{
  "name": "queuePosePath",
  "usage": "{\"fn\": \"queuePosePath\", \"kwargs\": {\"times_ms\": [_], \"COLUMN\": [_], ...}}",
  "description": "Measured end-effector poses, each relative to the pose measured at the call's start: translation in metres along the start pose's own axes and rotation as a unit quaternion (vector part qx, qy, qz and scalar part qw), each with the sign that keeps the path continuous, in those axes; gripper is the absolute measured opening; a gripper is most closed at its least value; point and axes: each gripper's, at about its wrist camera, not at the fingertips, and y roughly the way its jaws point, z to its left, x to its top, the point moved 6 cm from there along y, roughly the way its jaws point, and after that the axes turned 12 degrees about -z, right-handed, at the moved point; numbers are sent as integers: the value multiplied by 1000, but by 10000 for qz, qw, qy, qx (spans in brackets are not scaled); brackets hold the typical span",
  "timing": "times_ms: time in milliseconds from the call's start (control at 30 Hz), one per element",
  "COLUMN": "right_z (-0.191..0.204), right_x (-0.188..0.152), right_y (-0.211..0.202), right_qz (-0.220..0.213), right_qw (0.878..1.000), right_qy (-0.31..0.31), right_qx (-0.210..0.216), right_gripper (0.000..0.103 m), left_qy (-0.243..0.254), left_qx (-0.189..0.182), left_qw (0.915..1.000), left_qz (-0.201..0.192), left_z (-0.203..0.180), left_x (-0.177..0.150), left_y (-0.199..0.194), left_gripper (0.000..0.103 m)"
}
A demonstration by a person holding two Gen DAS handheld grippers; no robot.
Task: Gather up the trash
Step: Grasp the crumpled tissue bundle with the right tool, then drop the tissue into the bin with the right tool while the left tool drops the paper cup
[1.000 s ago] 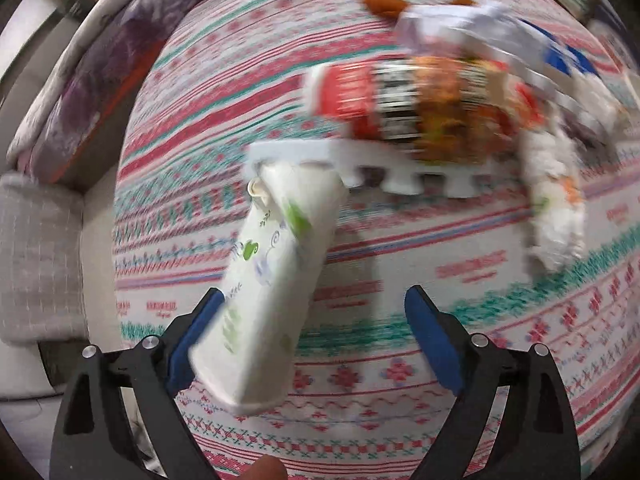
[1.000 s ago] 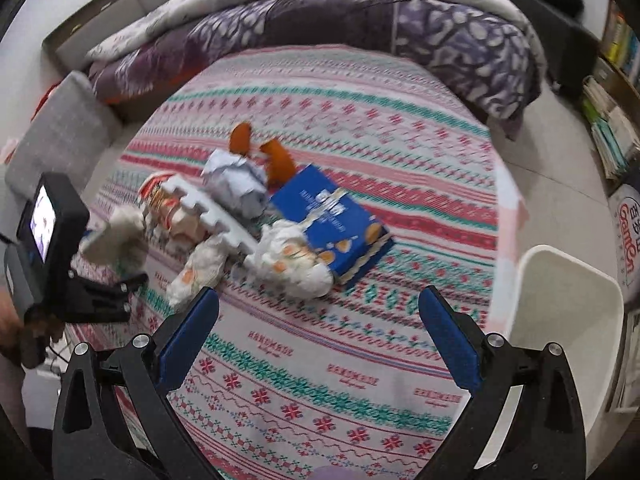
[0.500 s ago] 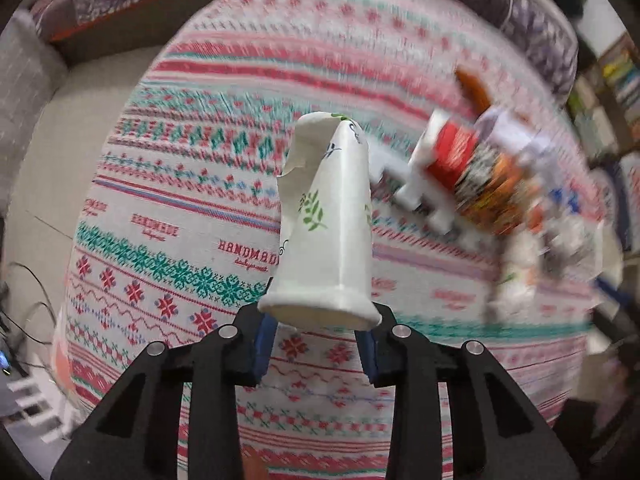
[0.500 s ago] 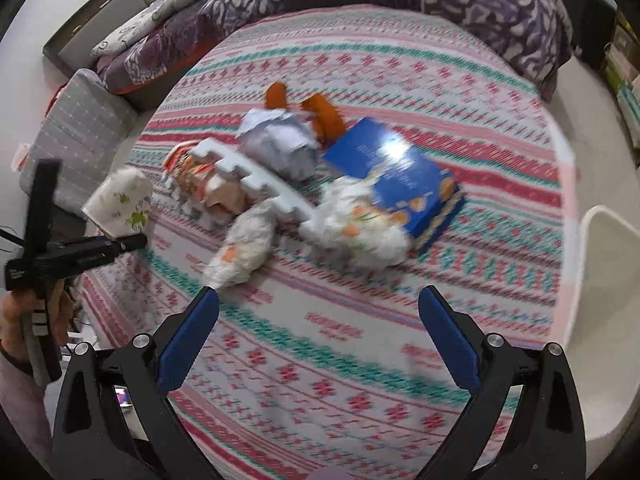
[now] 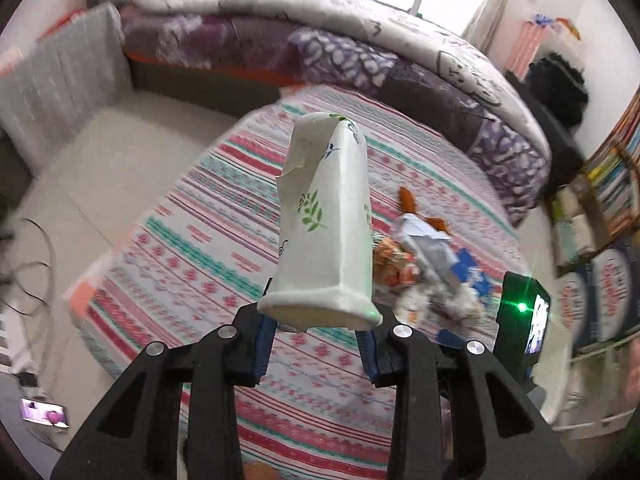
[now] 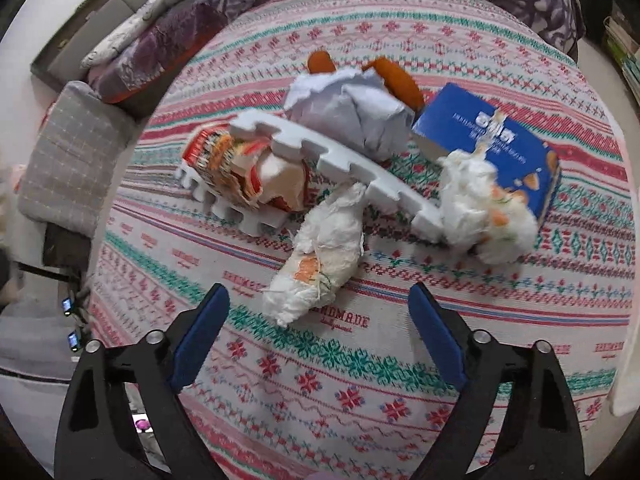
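Observation:
My left gripper [image 5: 318, 338] is shut on a crushed white paper cup [image 5: 326, 224] with green leaf print and holds it up above the patterned rug [image 5: 192, 256]. My right gripper [image 6: 318, 328] is open and empty, low over the rug, just short of a crumpled white tissue wad [image 6: 320, 252]. Beyond it lie a white foam puzzle strip [image 6: 344, 168], a red and orange snack wrapper [image 6: 240, 176], a crumpled grey-white paper ball [image 6: 352, 112], a second tissue wad [image 6: 488, 208] and a blue box [image 6: 488, 136]. The same pile [image 5: 424, 260] shows in the left wrist view.
A purple and white quilt [image 5: 360, 52] lies along the far edge of the rug [image 6: 400, 360]. A grey cushion [image 6: 68, 152] sits at the left. Orange pieces [image 6: 396, 76] lie behind the paper ball. Bookshelves [image 5: 612, 184] stand at the right. Cables [image 5: 28, 280] lie on the floor at the left.
My left gripper closed on the paper cup, lifted it and swung up toward the room. My right gripper moved down and closer to the trash pile, still open.

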Motion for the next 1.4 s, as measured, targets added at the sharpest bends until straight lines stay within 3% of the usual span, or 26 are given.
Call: {"fn": "queuePosePath", "kwargs": {"times_ms": [100,167,200,233,333,500,767,1400], "right_z": [-2,1,3,6,12,24,12,-71], "right_x": [2,3,3,2,1,-6,12,49], "right_y": [7,8,8,8,1,-22,-77,-130], "right_qz": [-132,-256,-262,-250,-356,-481,-1151,-1937], "right_qw": [9995,9984,9982,9982,9962,9941,9889,9810], "right_qy": [-145,-400,-477,-522,-784,-960,-803,-15], "right_qx": [-234,-320,-237,-142,-162,176,490,-38], "right_gripper": [78,64,50,41,40,40,41,41], "left_qy": [83,130,141,142,41,-105,-255,186], "left_qx": [-112,-109,-91,-77,-97,-107,-395,-866], "left_qw": [9999,9998,9998,9998,9999,9998,9984,9939], "left_qz": [-70,-89,-106,-118,-102,-166,-322,-659], "left_z": [-5,-6,-5,-4,0,3,-5,-74], "left_x": [2,4,4,5,4,9,14,2], "left_y": [4,5,6,7,6,6,5,9], "left_gripper": [36,36,36,36,36,36,36,37]}}
